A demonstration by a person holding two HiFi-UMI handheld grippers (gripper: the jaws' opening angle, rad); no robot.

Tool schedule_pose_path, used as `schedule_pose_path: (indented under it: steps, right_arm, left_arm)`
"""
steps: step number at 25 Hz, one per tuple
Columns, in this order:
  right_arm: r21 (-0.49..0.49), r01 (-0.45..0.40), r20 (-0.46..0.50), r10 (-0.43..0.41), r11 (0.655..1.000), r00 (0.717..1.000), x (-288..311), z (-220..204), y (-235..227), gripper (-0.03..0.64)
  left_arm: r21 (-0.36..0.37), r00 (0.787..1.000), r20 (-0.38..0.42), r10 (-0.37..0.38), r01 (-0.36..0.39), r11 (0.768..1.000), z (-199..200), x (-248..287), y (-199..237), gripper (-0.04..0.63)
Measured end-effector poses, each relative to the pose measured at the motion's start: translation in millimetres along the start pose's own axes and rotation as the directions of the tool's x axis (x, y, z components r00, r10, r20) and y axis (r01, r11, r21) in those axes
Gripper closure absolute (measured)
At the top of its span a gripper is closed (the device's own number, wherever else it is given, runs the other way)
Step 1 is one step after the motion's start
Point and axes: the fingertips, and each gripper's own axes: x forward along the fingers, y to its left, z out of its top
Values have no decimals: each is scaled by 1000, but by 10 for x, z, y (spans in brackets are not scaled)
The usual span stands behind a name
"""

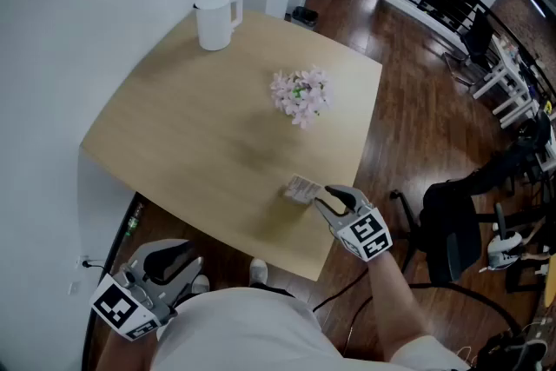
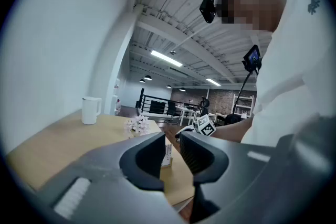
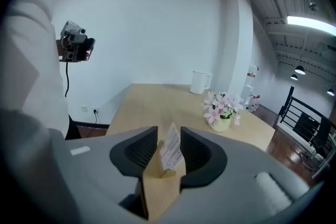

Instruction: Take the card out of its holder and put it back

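Card [image 3: 170, 148], a thin, stiff white rectangle with small dark print too fine to read, stands on edge in a low holder [image 3: 167, 170] of pale wood that matches the smooth, light-grained table [image 1: 200, 135]. It sits near the table's front edge, at the person's right, and in the head view it shows as a small pale slip [image 1: 301, 188] just ahead of the right gripper [image 1: 323, 198]. In the right gripper view the card rises between that gripper's [image 3: 168, 135] two matte grey, ribbed jaws. These are a narrow way apart, with bare table showing between the left jaw and the card. The card's other edge comes very close to the right jaw, and whether they touch cannot be told. The card leans rather than standing plumb, its top corner tipped up and away from the camera and its printed face turned partly toward the right jaw. From the head view its long side runs level along the table toward the gripper. The left gripper [image 1: 169, 261] hangs off the table by the person's waist, and its own view shows its rounded grey jaws [image 2: 173, 147] slightly parted with nothing between them. A glossy white jug [image 1: 216, 19] and a pot of pink flowers [image 1: 301, 94] stand farther back.
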Motion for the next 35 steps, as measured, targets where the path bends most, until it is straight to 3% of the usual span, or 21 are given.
schedule_pose_path:
  steps: [5, 11, 18, 26, 35]
  right_arm:
    - [16, -79, -41, 79, 997, 996, 324, -237, -320, 466]
    - [47, -199, -54, 202, 979, 978, 657, -354, -327, 472]
    - [51, -295, -59, 298, 954, 953, 768, -421, -194, 581]
    - [74, -354, -50, 358, 932, 932, 741, -374, -141, 594]
    - [86, -350, -39, 354, 933, 935, 647, -245, -212, 595]
  left_arm:
    - [-44, 998, 4, 56, -56, 997, -9, 144, 4, 503]
    - [-83, 992, -10, 124, -124, 989, -18, 163, 85, 503]
    - [-90, 987, -24, 162, -163, 982, -67, 235, 158, 503]
    - [-101, 981, -31, 194, -196, 975, -60, 165, 230, 505]
    - [-99, 982, -31, 186, -188, 977, -82, 168, 261, 504]
